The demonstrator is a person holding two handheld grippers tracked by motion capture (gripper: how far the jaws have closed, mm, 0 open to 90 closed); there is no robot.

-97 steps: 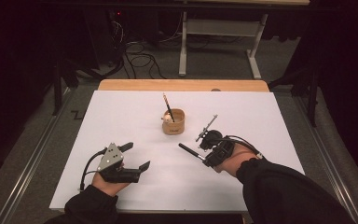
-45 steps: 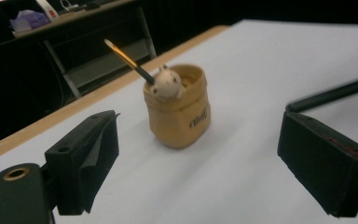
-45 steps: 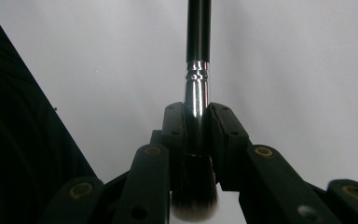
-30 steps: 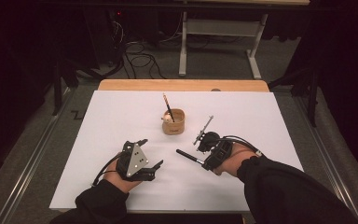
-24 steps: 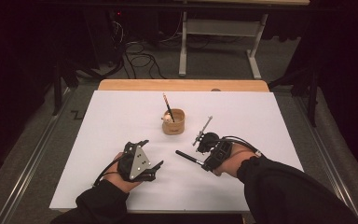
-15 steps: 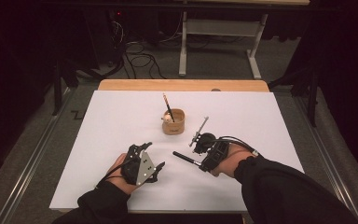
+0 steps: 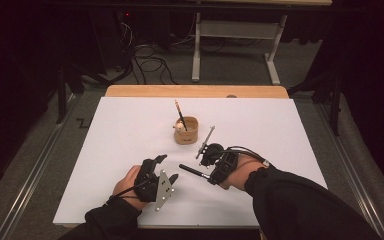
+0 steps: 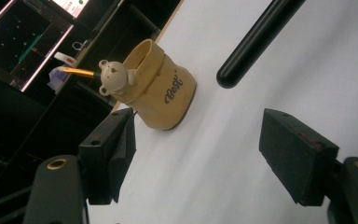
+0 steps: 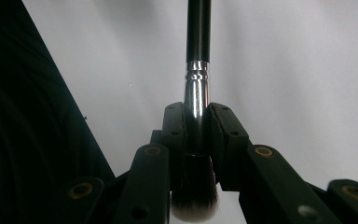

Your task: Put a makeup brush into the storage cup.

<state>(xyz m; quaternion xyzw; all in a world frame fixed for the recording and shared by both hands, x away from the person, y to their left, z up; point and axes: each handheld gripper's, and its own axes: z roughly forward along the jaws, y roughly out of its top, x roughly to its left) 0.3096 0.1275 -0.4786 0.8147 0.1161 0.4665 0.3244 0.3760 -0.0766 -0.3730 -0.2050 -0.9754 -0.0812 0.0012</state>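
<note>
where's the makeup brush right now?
The makeup brush is clamped in the right tool, right of centre in the high view; its black handle points toward the left tool, near the bear cup.

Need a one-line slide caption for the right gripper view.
Right gripper clamps a makeup brush by its silver ferrule, black handle pointing away over the white table.

Black sleeves, black hand-held gripper with brass-coloured screws, grey three-cornered plate, trailing black cable.
</note>
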